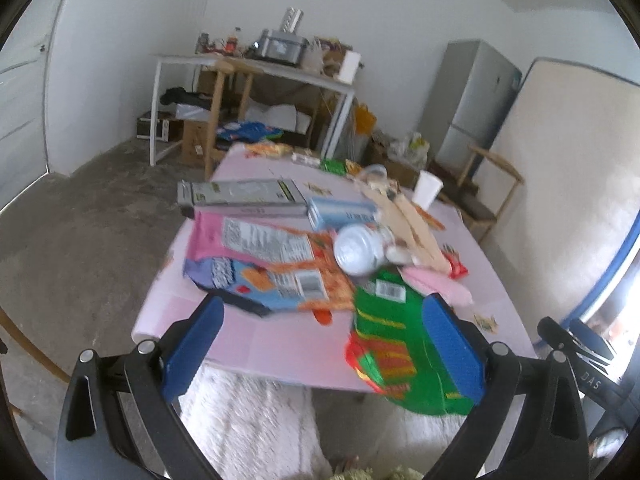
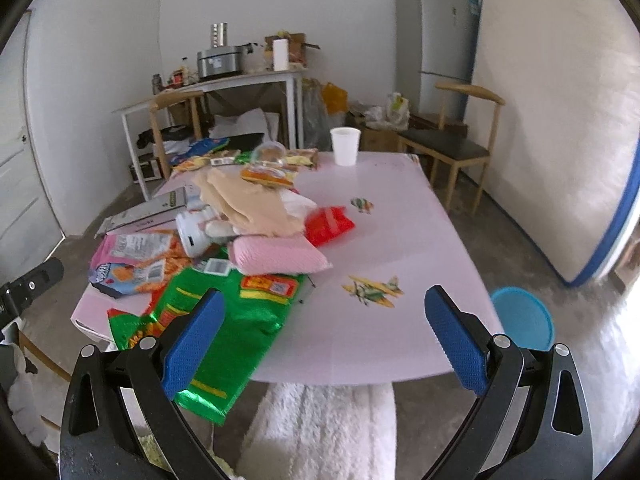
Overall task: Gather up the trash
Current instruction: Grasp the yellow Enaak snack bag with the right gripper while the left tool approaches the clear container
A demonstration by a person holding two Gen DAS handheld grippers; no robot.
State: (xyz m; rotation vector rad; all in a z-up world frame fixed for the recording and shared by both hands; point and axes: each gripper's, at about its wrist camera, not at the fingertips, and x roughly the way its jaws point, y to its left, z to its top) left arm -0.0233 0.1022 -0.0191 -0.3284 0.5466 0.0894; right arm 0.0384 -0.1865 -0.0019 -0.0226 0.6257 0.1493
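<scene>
Both grippers level, jaws apart, facing table point(image 2: 380, 340).

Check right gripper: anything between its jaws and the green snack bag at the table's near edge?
Nothing visible. The right gripper is open and empty, and the green snack bag lies flat at the near edge of the pink table, partly behind the left jaw. Only bare tabletop lies between.

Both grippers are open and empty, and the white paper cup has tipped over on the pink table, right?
Not quite. The white paper cup stands upright on the pink table, as the right wrist view shows. The left gripper and right gripper are indeed open and empty.
</scene>
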